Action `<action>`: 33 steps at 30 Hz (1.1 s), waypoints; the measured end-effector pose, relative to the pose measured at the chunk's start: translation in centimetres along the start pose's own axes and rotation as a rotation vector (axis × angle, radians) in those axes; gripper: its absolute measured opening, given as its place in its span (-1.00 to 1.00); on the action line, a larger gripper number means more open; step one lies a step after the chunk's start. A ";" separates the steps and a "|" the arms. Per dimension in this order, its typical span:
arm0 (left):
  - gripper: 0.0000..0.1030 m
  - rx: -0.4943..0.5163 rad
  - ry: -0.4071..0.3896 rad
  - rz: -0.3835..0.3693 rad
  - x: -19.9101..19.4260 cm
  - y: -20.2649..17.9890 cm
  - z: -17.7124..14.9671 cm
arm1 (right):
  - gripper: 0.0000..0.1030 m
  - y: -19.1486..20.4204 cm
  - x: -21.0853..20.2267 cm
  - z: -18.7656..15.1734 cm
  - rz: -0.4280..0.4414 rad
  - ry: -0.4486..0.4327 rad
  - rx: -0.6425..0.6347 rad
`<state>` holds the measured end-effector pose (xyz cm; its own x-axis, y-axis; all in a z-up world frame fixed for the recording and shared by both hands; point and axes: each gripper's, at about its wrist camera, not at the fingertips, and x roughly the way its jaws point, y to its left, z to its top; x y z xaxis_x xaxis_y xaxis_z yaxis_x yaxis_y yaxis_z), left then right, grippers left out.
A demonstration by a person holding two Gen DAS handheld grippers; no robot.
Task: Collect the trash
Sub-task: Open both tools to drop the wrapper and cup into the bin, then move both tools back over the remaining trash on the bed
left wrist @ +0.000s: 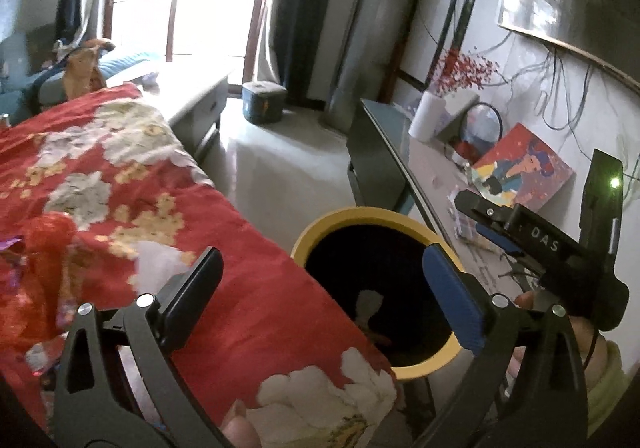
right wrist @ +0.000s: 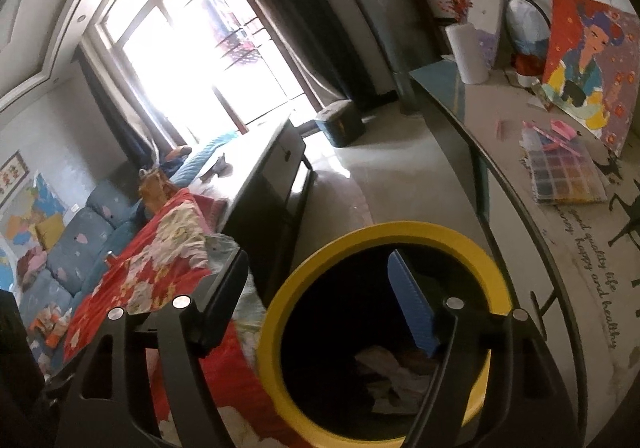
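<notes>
A round bin with a yellow rim [left wrist: 320, 222] and a black inside stands between the bed and the desk. It also shows in the right wrist view [right wrist: 360, 240], with crumpled trash [right wrist: 394, 372] at its bottom. My left gripper [left wrist: 320, 288] is open and empty, over the bed's edge and the bin. My right gripper [right wrist: 316, 304] is open and empty, right above the bin's mouth. The right gripper also shows in the left wrist view [left wrist: 486, 224], beyond the bin over the desk edge.
A red flowered quilt [left wrist: 120, 184] covers the bed at left. A desk [right wrist: 520, 136] at right holds a paper roll [right wrist: 468, 52], a painting [right wrist: 588, 68] and a bead box [right wrist: 564, 176]. A low cabinet [right wrist: 272, 160] and a dark box [left wrist: 264, 102] stand near the window.
</notes>
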<state>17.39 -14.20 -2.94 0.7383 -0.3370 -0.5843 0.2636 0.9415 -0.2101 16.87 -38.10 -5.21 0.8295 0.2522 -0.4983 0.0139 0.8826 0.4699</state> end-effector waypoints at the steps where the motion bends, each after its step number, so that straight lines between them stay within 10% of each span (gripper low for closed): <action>1: 0.78 -0.004 -0.010 0.007 -0.4 0.2 0.1 | 0.37 0.5 -0.1 0.0 0.007 0.000 -0.010; 33: 0.78 -0.149 -0.183 0.174 -9.7 9.6 -0.5 | 0.53 13.1 -2.0 -3.1 0.181 0.041 -0.254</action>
<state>12.48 -1.92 0.33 0.8677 -0.1523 -0.4733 0.0395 0.9700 -0.2397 13.62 -25.79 -0.28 0.7825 0.4256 -0.4545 -0.2764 0.8915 0.3590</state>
